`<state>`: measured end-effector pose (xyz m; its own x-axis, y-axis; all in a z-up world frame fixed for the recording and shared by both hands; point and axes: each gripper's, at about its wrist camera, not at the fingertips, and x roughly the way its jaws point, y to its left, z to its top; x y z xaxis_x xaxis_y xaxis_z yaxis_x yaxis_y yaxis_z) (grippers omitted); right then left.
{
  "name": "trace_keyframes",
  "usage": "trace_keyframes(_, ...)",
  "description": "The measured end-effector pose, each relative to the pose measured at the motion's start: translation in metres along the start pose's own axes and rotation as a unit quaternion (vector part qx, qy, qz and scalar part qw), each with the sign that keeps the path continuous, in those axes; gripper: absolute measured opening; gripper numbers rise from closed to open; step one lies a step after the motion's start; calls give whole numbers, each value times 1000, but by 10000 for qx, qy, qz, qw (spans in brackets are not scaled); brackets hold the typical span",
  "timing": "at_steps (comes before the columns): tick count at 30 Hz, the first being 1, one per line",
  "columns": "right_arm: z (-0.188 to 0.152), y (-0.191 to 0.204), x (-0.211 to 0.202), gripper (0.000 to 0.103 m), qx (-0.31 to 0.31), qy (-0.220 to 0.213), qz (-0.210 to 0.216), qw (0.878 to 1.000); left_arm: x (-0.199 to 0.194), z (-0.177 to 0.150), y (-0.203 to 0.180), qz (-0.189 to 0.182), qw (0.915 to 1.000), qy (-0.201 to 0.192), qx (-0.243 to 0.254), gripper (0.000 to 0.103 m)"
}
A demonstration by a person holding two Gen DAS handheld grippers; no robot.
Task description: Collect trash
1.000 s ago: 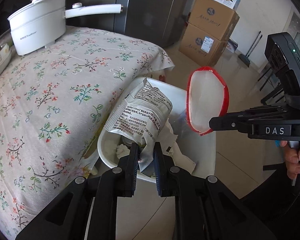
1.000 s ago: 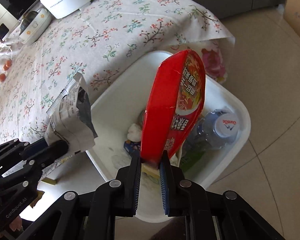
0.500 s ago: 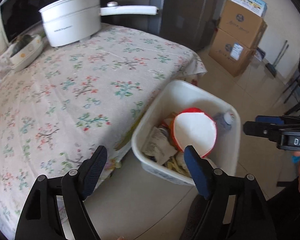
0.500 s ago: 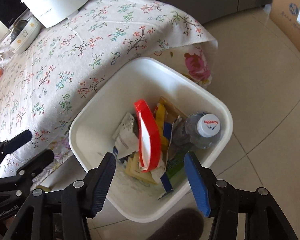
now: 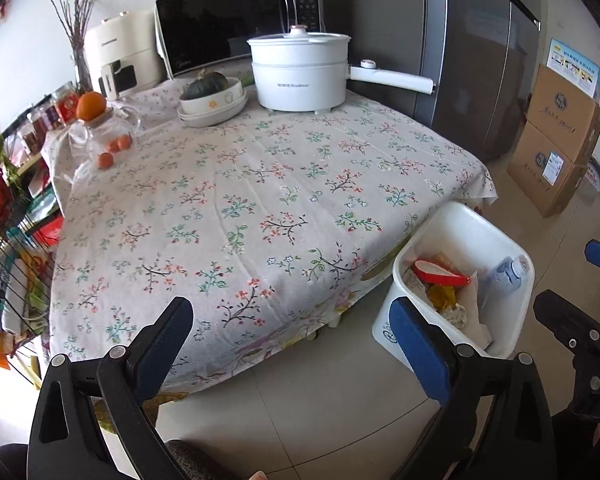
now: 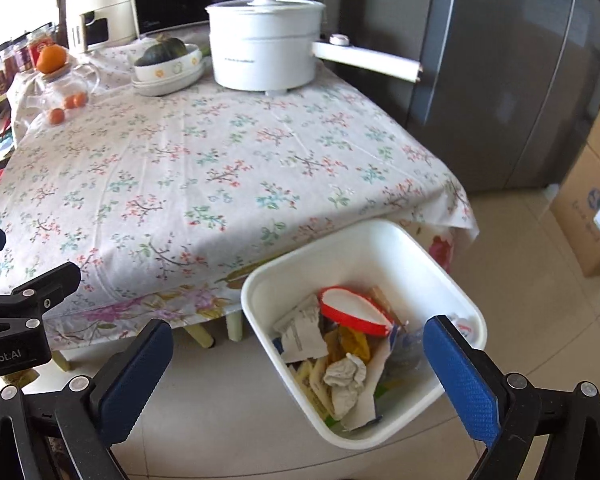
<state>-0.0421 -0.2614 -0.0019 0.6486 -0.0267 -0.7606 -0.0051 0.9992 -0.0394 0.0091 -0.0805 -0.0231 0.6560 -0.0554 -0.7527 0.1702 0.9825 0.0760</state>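
A white trash bin (image 5: 500,236) stands on the floor beside the table; it also shows in the right wrist view (image 6: 452,288). In it lie a red-rimmed bowl lid (image 6: 354,310), a printed snack bag (image 6: 302,330), crumpled tissue (image 6: 346,376) and a plastic bottle (image 5: 508,272). My left gripper (image 5: 296,344) is open and empty, held back above the table's near edge. My right gripper (image 6: 296,376) is open and empty, above and in front of the bin.
The flowered tablecloth (image 5: 260,184) covers the table. At its far end stand a white electric pot (image 5: 300,72), a bowl with a squash (image 5: 210,96), a microwave (image 5: 236,20) and a glass jar with oranges (image 5: 100,136). Cardboard boxes (image 5: 556,140) and a fridge (image 6: 500,60) are on the right.
Both grippers opened and dropped the snack bag and the red lid into the bin, then pulled back and up. The view now takes in the whole table.
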Motion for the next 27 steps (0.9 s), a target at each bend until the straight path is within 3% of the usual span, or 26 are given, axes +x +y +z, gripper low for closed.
trace_keyframes(14,7,24,-68,102,-36,-1011,-331,9943,-94,-8,21,489,9926,-1070,-314,100)
trace_keyframes(27,9,23,-69,102,66,-1058,-388,9936,-101,-7,24,345,9919,-1138,-456,100)
